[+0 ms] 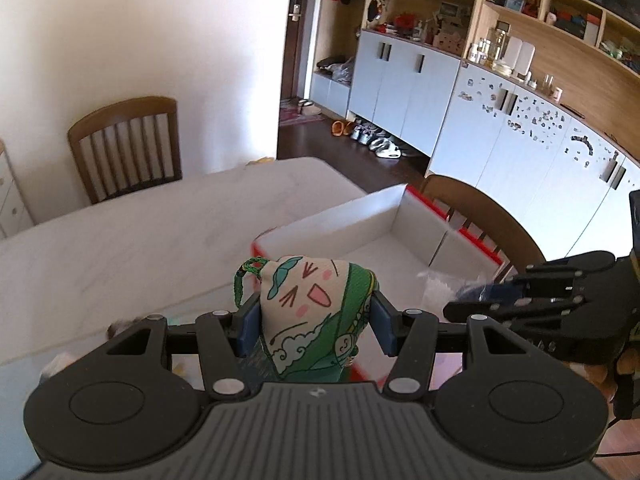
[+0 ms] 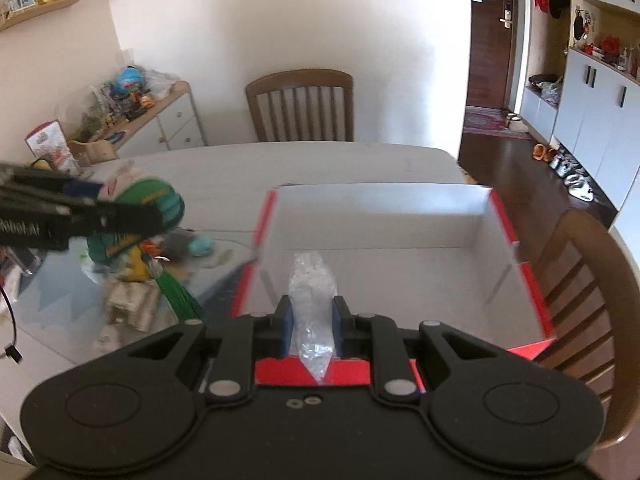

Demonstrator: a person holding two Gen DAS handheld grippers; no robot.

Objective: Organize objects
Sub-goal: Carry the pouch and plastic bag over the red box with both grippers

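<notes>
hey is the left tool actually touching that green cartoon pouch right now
Touching. The left wrist view shows the left tool with a blue pad pressed against each side of the green cartoon pouch, no gap visible on either side.

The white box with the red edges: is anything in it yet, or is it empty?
Empty, as far as shown. The box shows bare white floor and walls. The plastic bag is clamped in the right gripper above its near edge.
</notes>
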